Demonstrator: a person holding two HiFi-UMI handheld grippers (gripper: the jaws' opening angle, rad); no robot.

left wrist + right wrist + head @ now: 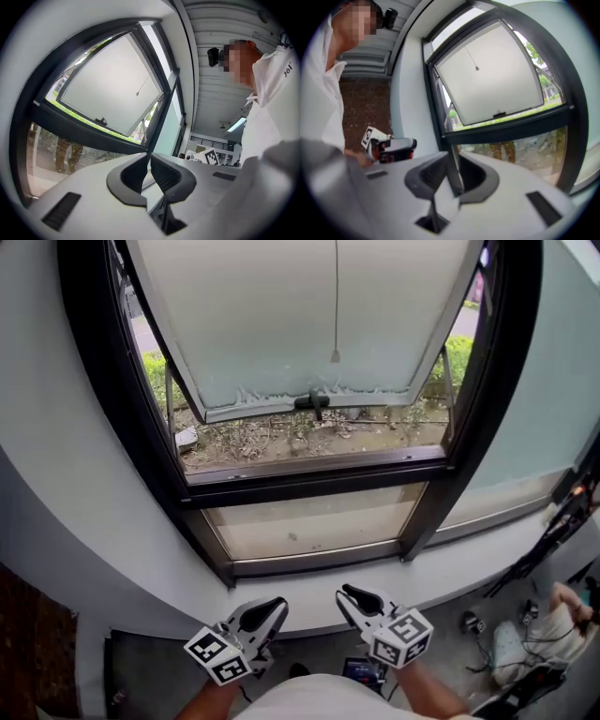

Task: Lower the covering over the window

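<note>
I see blind cord hanging vertical, 12 o'clock, well apart. Right claw nearer, slightly spread, empty; left claw pressed together.

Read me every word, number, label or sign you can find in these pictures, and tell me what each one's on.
No text reads clearly.
Print on the person's white sleeve: sideways, too small to read.
Marker cubes on the left gripper and right gripper: black-and-white patterns, no letters.
Small blue screen: too small to read.
</note>
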